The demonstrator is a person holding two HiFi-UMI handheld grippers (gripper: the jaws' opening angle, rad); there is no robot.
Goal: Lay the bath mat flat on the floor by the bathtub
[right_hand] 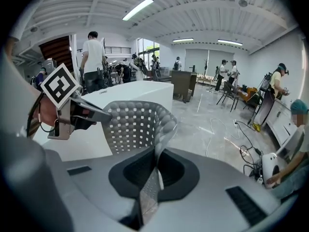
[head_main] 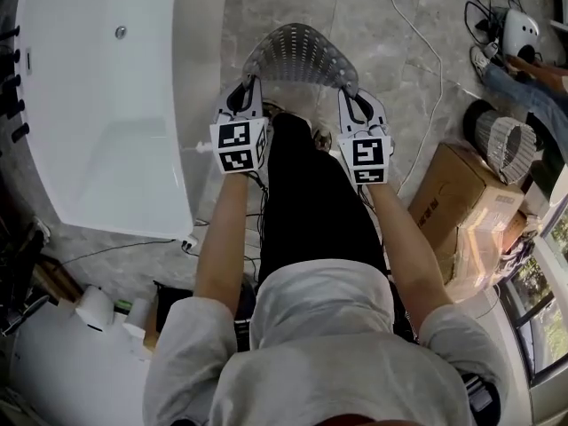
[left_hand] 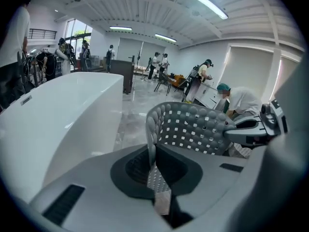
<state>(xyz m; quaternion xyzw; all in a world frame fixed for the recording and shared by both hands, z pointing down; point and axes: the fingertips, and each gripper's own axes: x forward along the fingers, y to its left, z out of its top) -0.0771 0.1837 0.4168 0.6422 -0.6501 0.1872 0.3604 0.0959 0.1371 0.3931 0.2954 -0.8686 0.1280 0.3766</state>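
Observation:
A grey perforated bath mat (head_main: 301,53) hangs arched between my two grippers, above the marble floor (head_main: 390,51) to the right of the white bathtub (head_main: 106,105). My left gripper (head_main: 248,91) is shut on the mat's left edge, which shows pinched between its jaws as a strip of mat (left_hand: 155,178). My right gripper (head_main: 353,98) is shut on the right edge of the mat (right_hand: 150,190). From each gripper view the mat (left_hand: 193,127) (right_hand: 137,124) curves across to the other gripper. The bathtub (left_hand: 58,120) stands close on the left.
A cardboard box (head_main: 461,198) and a round perforated basket (head_main: 506,145) stand on the right, with cables (head_main: 426,69) across the floor. A seated person (head_main: 532,82) is at the far right. Several people stand far back in the hall (right_hand: 224,76).

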